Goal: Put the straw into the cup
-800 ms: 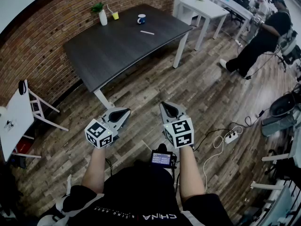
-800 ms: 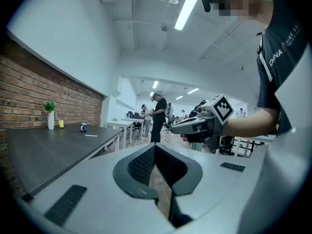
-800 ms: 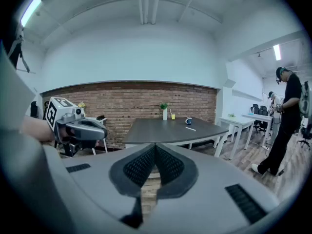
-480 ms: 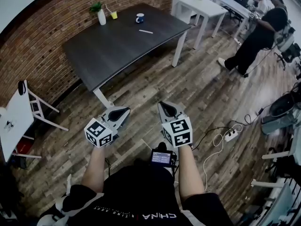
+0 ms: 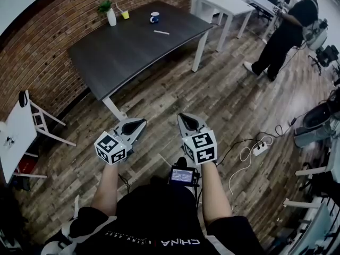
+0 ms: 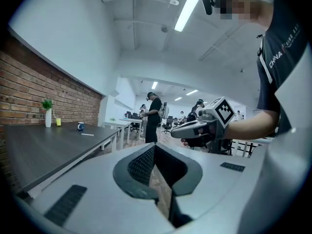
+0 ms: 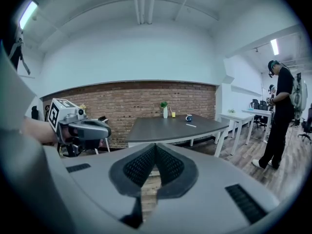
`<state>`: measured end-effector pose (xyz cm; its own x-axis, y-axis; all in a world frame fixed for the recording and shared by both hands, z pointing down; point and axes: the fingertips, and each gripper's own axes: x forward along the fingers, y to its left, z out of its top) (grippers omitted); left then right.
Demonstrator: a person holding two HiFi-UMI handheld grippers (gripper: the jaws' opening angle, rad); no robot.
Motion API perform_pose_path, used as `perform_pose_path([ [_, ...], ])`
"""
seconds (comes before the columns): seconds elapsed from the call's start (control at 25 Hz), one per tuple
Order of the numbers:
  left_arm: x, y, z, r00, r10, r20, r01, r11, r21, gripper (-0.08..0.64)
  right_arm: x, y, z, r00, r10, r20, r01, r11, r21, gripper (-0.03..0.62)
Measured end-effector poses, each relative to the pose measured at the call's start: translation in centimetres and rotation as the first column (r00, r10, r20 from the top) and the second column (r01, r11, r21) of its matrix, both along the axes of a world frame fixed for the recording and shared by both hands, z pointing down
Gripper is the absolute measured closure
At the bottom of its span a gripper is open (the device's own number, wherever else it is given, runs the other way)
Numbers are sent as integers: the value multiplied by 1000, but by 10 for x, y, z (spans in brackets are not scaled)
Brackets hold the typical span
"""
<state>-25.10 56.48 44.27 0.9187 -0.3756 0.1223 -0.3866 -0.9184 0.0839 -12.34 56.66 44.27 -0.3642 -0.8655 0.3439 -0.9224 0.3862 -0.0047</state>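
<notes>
A white straw (image 5: 161, 32) lies on the far part of the dark table (image 5: 122, 52), just in front of a blue mug (image 5: 154, 18). A small yellow cup (image 5: 125, 15) stands further left, beside a white vase with a plant (image 5: 110, 16). My left gripper (image 5: 133, 126) and right gripper (image 5: 187, 122) hang side by side over the wooden floor, well short of the table, both shut and empty. In the right gripper view the mug (image 7: 188, 117) and straw (image 7: 190, 125) show small ahead. In the left gripper view they sit far left: mug (image 6: 81, 126), straw (image 6: 87, 134).
A person in black (image 5: 281, 36) stands at the upper right near white desks (image 5: 226, 4). A power strip with cables (image 5: 260, 150) lies on the floor to the right. A white folding table (image 5: 21, 132) stands at the left by the brick wall.
Both grippers keep their places and stay shut. The table has slid slightly up in the head view, and the person in black has shifted towards the upper right.
</notes>
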Motion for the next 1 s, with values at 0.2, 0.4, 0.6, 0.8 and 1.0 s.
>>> perform_pose_path([
  [0.2, 10, 1, 4, 1000, 9, 15, -9, 1000, 3, 558, 8, 0, 2, 1000, -1, 11, 1, 1000, -4, 584],
  [0.4, 24, -9, 3, 1000, 16, 20, -16, 1000, 6, 558, 21, -10, -2, 1000, 2, 14, -2, 1000, -1, 584],
  [0.6, 46, -24, 2, 999, 23, 33, -23, 1000, -2, 557, 42, -27, -4, 1000, 9, 16, -9, 1000, -7, 584],
  [0.8, 71, -49, -1, 999, 25, 29, -25, 1000, -4, 557, 66, -51, -7, 1000, 8, 23, -7, 1000, -8, 584],
  [1.0, 99, -83, -3, 999, 27, 37, -27, 1000, 0, 557, 90, -86, -6, 1000, -2, 29, 2, 1000, -9, 584],
])
